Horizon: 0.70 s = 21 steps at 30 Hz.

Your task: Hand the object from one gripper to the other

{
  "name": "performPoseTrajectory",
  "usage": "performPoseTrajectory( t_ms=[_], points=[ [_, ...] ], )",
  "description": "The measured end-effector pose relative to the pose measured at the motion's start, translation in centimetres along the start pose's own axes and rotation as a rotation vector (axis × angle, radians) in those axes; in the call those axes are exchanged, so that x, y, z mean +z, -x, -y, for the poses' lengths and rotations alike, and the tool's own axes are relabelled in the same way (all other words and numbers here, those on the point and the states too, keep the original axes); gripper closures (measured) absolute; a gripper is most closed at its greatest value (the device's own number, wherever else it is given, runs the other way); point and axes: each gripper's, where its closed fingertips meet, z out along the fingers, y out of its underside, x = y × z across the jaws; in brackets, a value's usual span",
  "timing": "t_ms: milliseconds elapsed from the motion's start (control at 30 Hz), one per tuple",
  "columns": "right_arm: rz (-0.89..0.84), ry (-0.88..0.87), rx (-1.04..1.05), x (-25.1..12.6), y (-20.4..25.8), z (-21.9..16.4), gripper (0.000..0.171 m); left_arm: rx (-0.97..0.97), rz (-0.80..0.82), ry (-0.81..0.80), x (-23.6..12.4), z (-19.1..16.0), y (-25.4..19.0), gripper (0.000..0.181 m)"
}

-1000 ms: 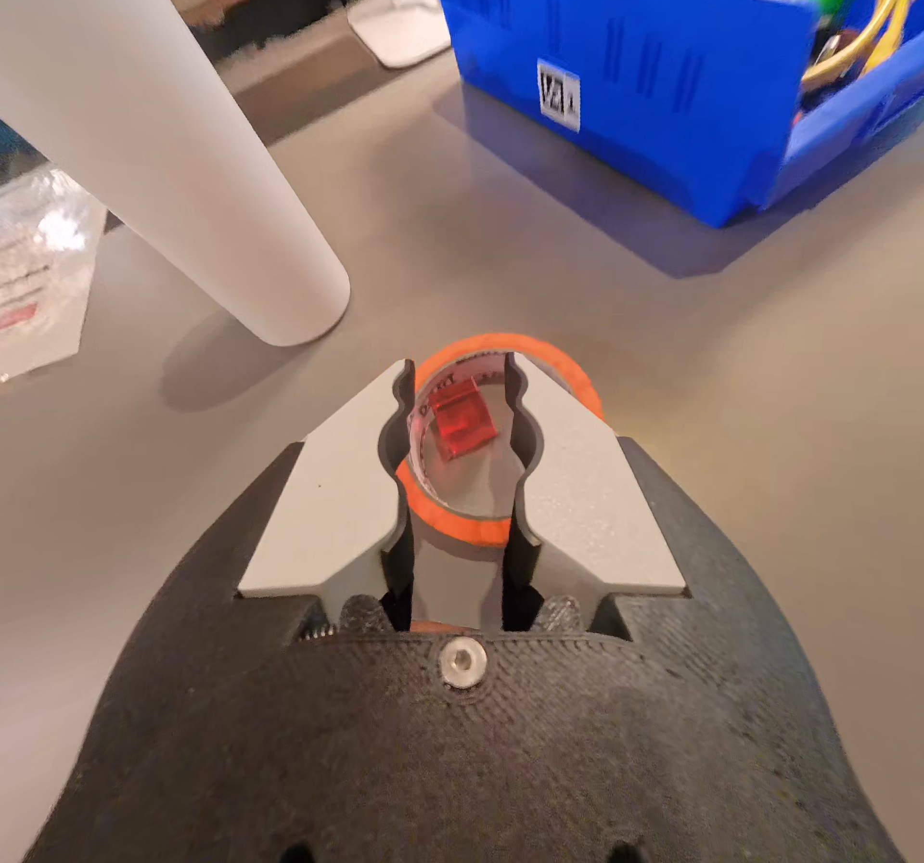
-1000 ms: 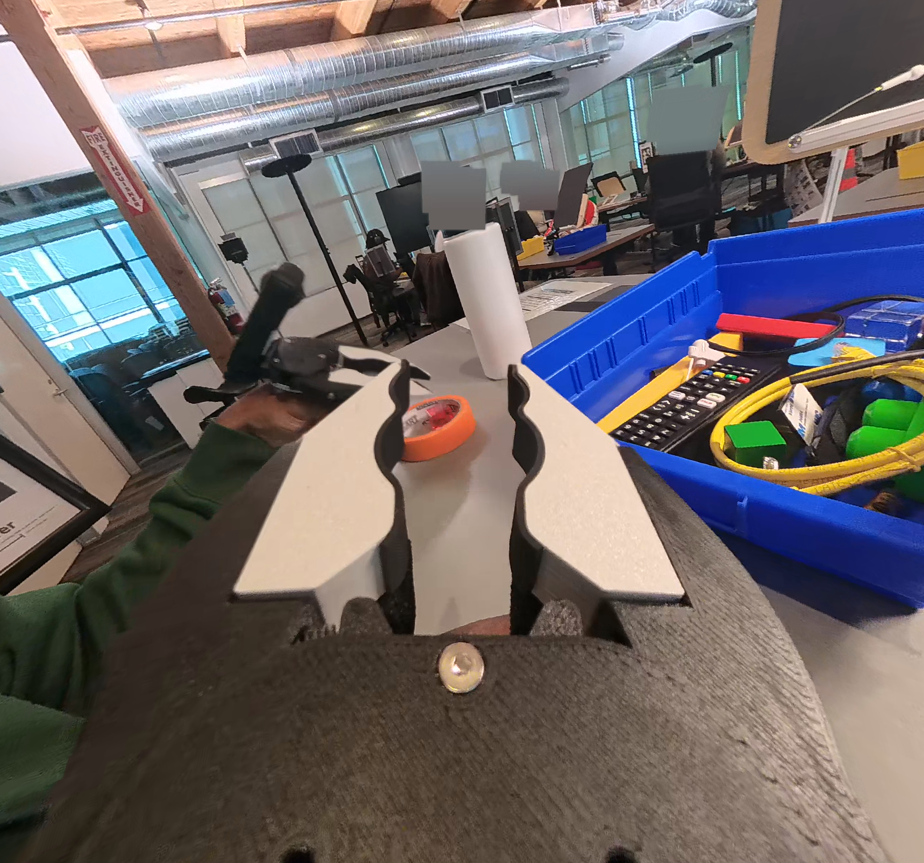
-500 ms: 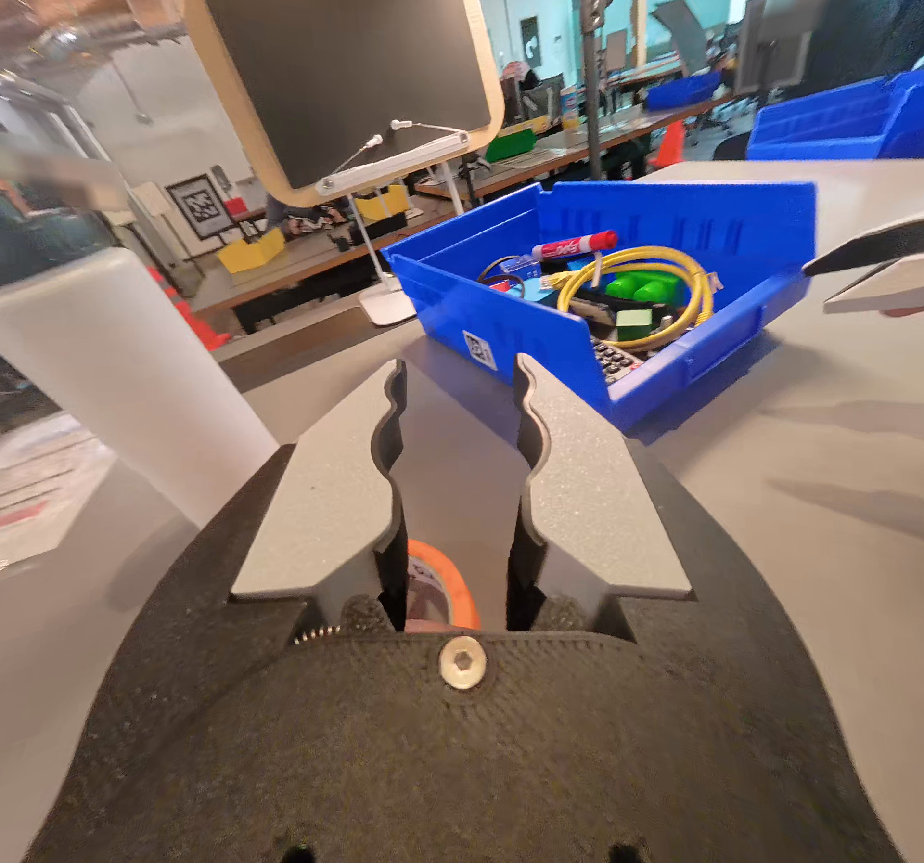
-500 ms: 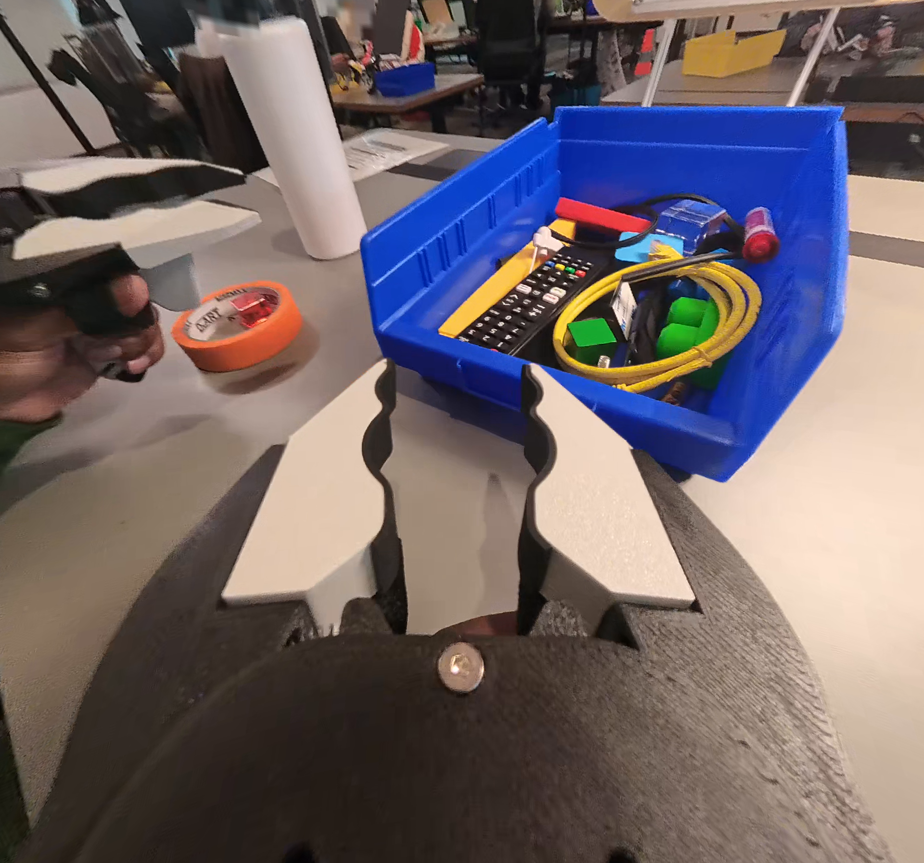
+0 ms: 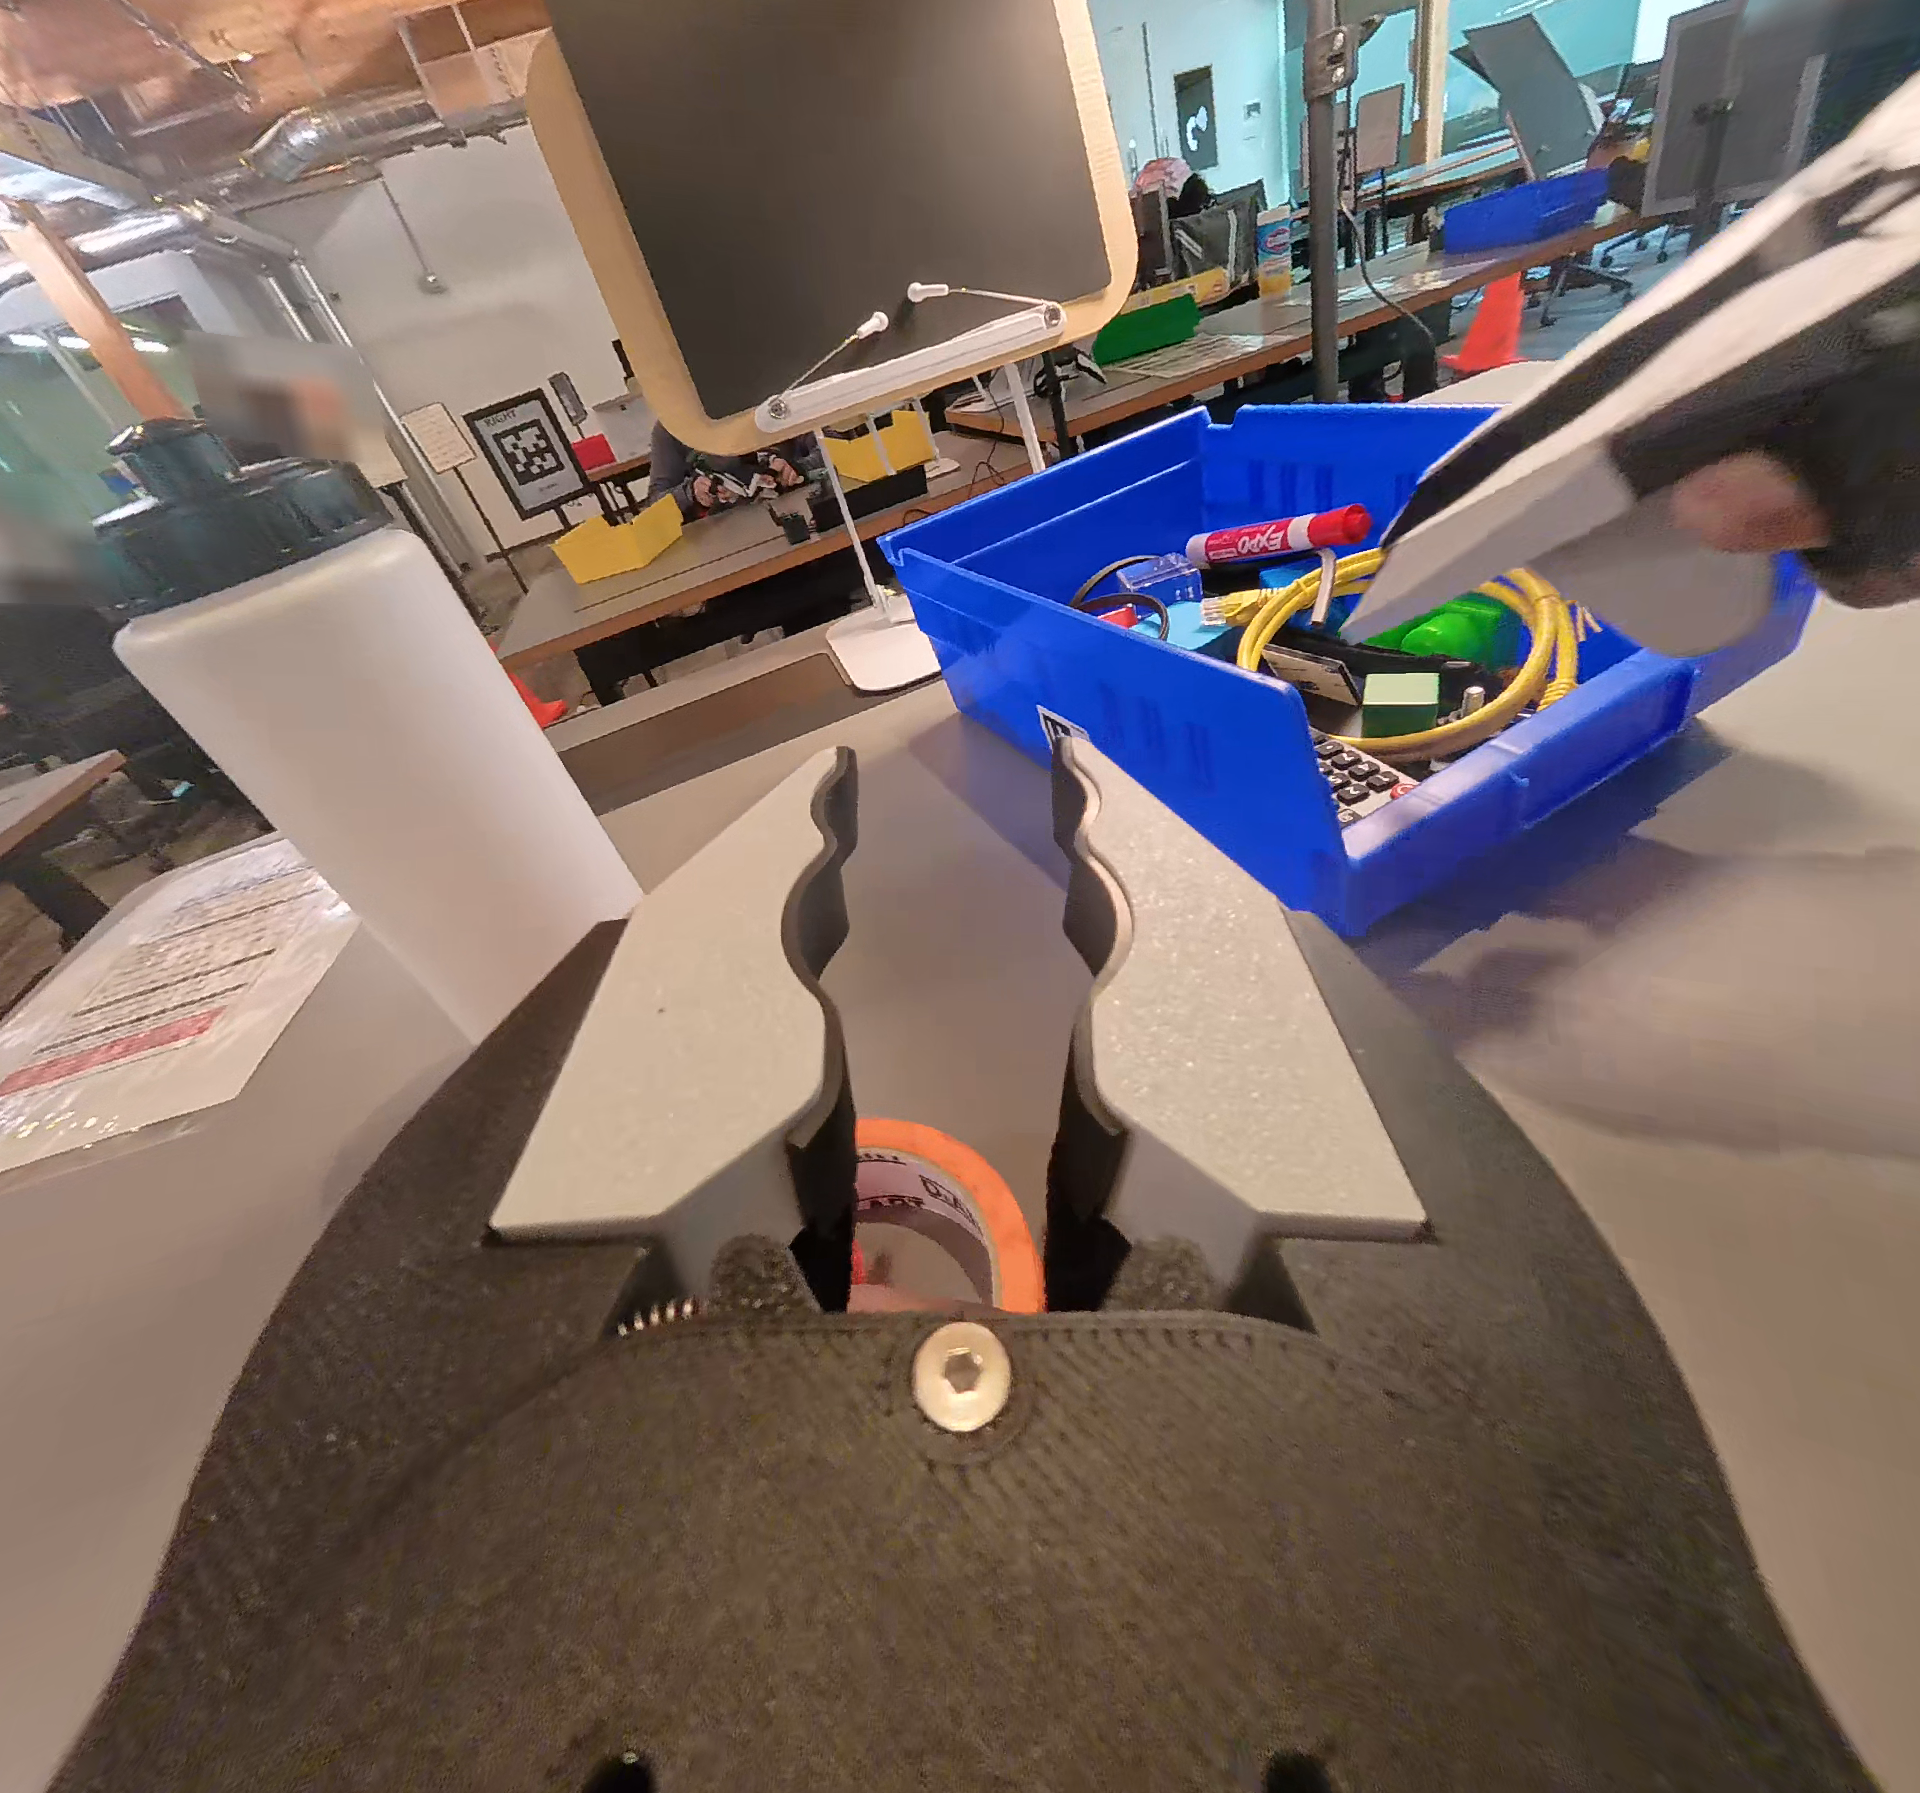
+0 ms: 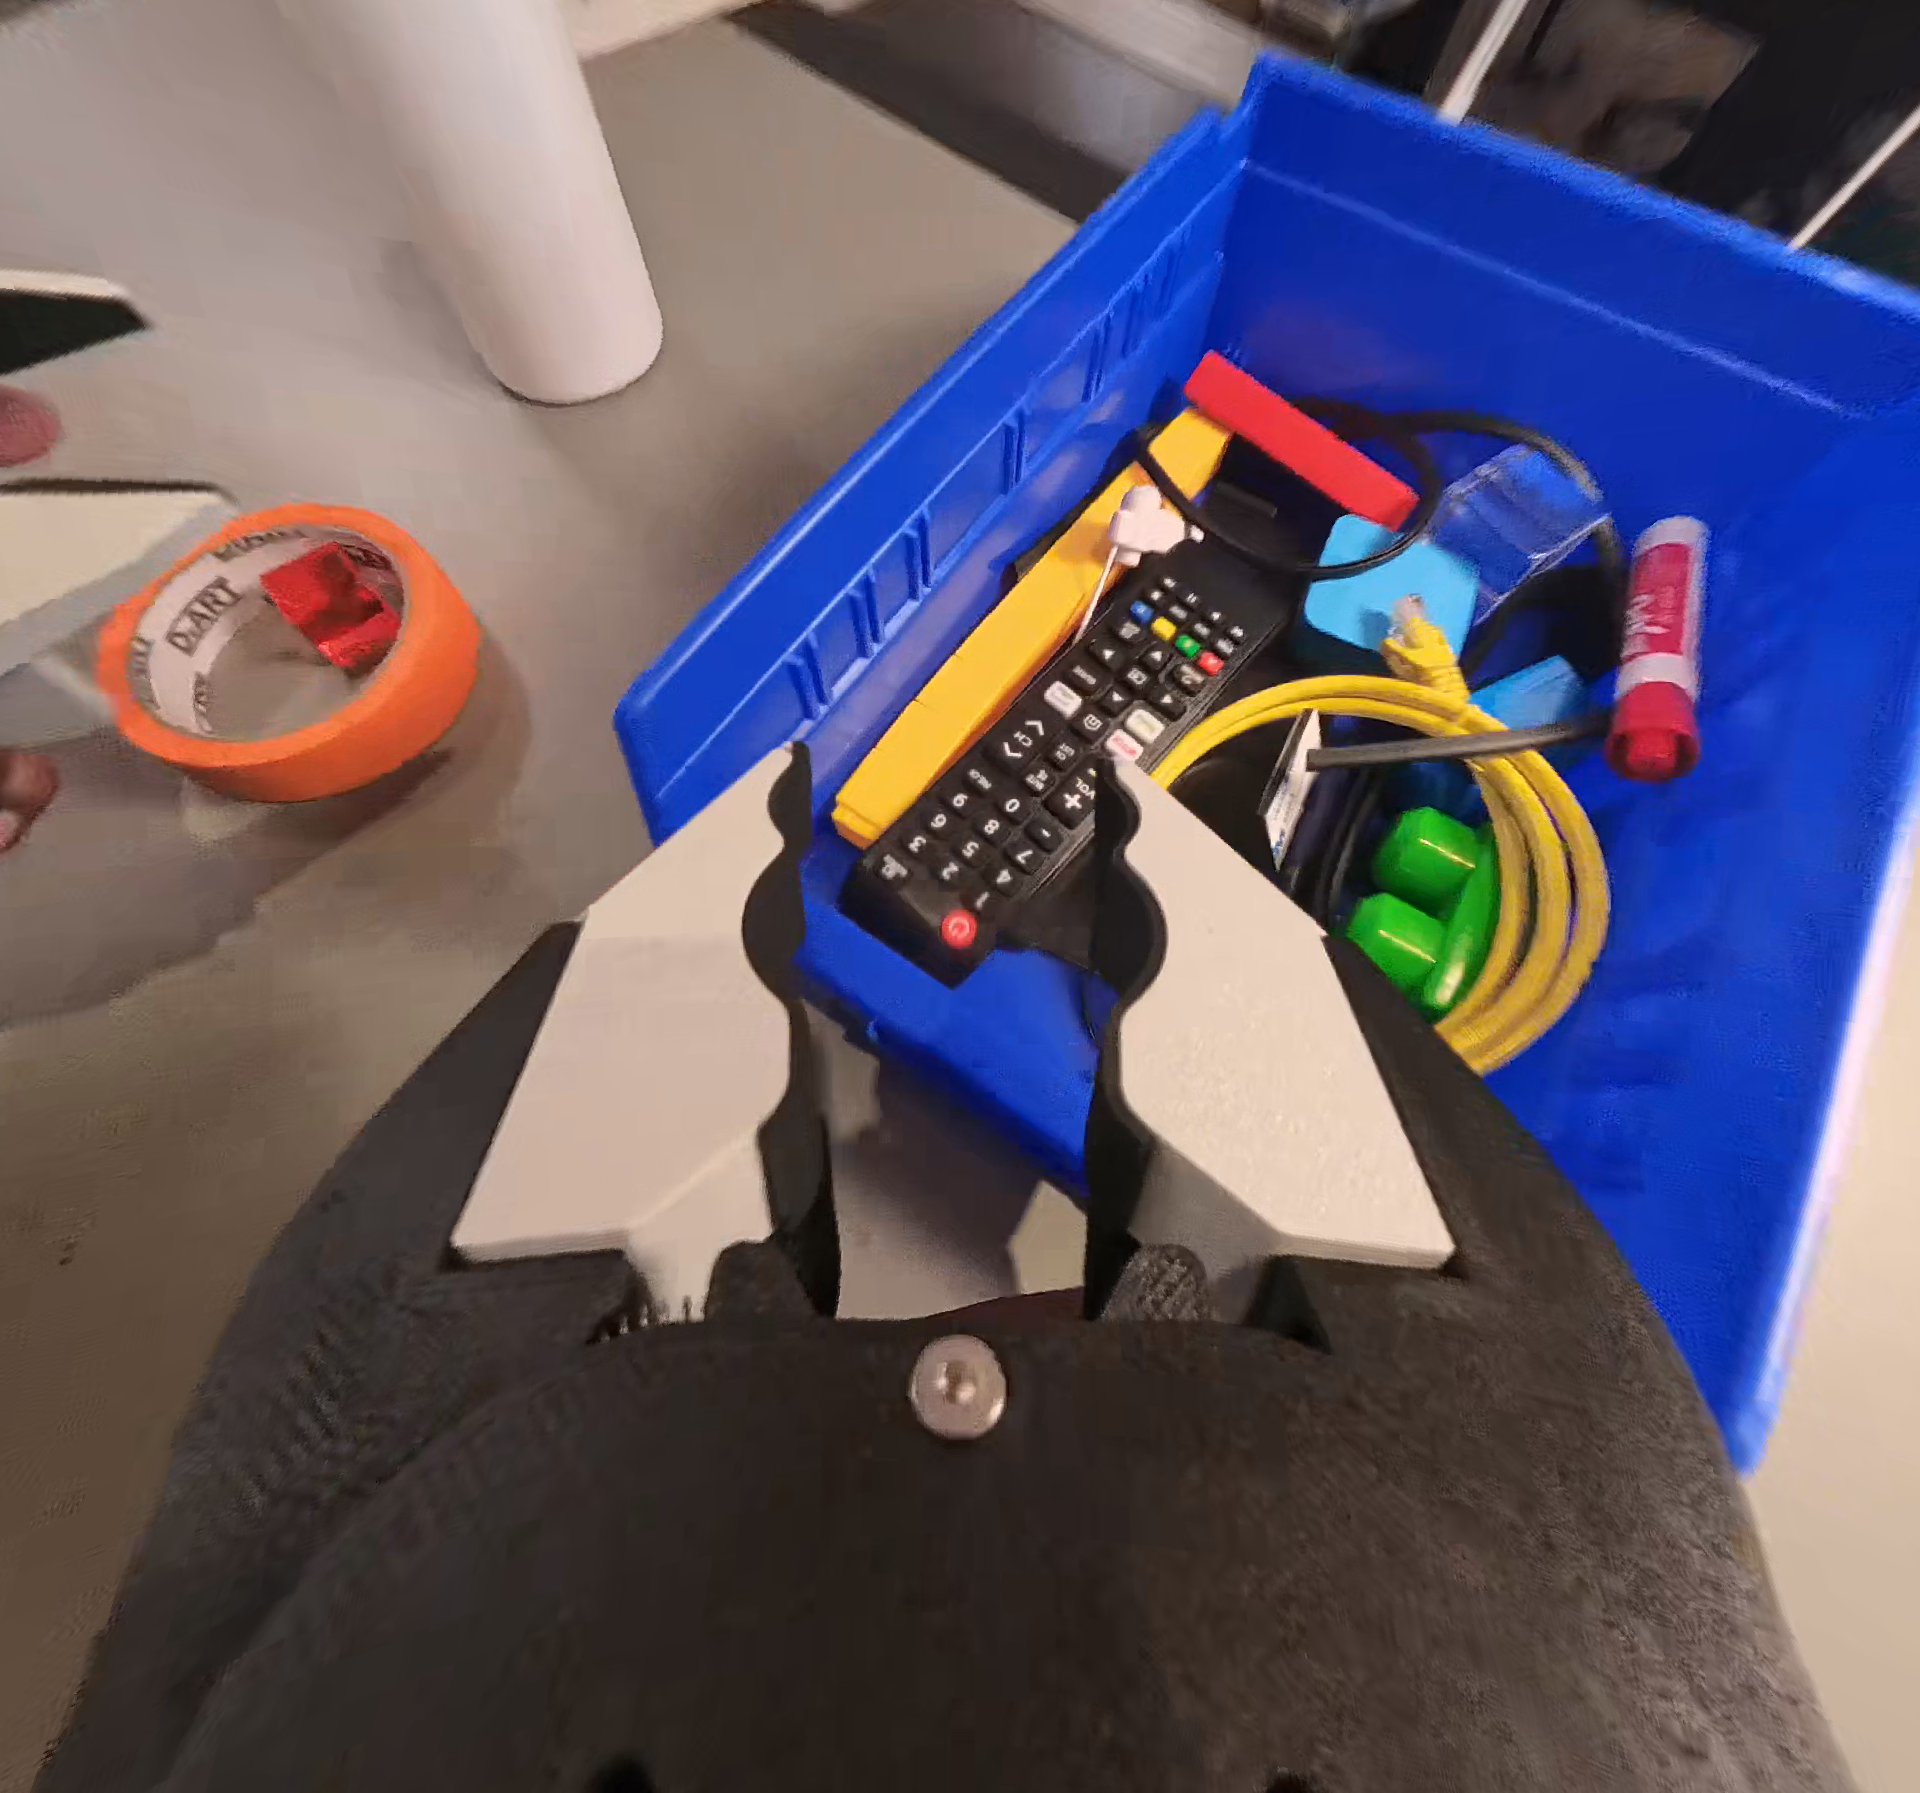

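Aim matters most at this step, which I judge to be the pick that comes before any hand-over: the right gripper [image 6: 951, 767] hangs above the near wall of the open blue plastic bin [image 6: 1507, 289] with its jaws apart and empty, and the long black remote control with small coloured buttons [image 6: 1070, 735] shows in the gap between its tips. That remote is my best guess at the object, though nothing is held yet. It lies flat and slantwise in the bin, one long side against a yellow plastic bar [image 6: 997, 663] and the other near a coiled yellow cable [image 6: 1538, 860], so the fingers should come down across its narrow width near the red-button end, clear of the bin wall, the bar and the cable. A grip at one end would leave the far end free for the other gripper. It looks rigid, slim and smooth, so a firm, square pinch seems wise. The left gripper [image 5: 951, 756] is also spread and empty, poised over the grey table [image 6: 312, 1016] above a roll of orange tape [image 6: 312, 746] that lies flat beside the bin with a small shiny red piece [image 6: 332, 600] inside its core.
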Motion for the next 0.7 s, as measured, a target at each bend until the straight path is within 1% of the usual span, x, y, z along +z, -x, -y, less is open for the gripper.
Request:
performPoseTrajectory(
  t_ms=[100, 200, 333, 433, 533, 600, 633, 700],
  points=[
    [0.031, 0.133, 0.009, 2.3, -0.3, -0.1, 0.105, 0.02, 0.012, -0.003, 0.0, 0.1, 0.1, 0.145],
    [-0.057, 0.235, -0.053, 3.6, -2.1, -0.7, 0.105, 0.044, 0.022, -0.004, 0.0, 0.2, 0.1, 0.145],
    [-0.017, 0.36, -0.047, 5.0, -2.2, -3.0, 0.106, 0.073, 0.033, -0.02, -0.1, 0.5, 0.0, 0.146],
    [0.004, 0.411, -0.028, 5.6, -2.3, -4.5, 0.103, 0.085, 0.04, -0.036, -0.3, 0.8, 0.0, 0.148],
    [0.035, 0.413, 0.013, 5.8, -2.4, -4.6, 0.104, 0.086, 0.04, -0.035, -0.3, 0.8, 0.0, 0.148],
    [0.015, 0.422, 0.028, 6.1, -3.2, -4.7, 0.105, 0.087, 0.043, -0.035, -0.3, 0.8, 0.0, 0.148],
    [-0.004, 0.437, 0.036, 6.4, -3.8, -5.1, 0.102, 0.087, 0.043, -0.035, -0.3, 0.8, 0.0, 0.148],
    [-0.03, 0.464, 0.042, 7.3, -4.7, -6.0, 0.106, 0.088, 0.046, -0.035, -0.3, 0.8, 0.0, 0.148]
  ],
)
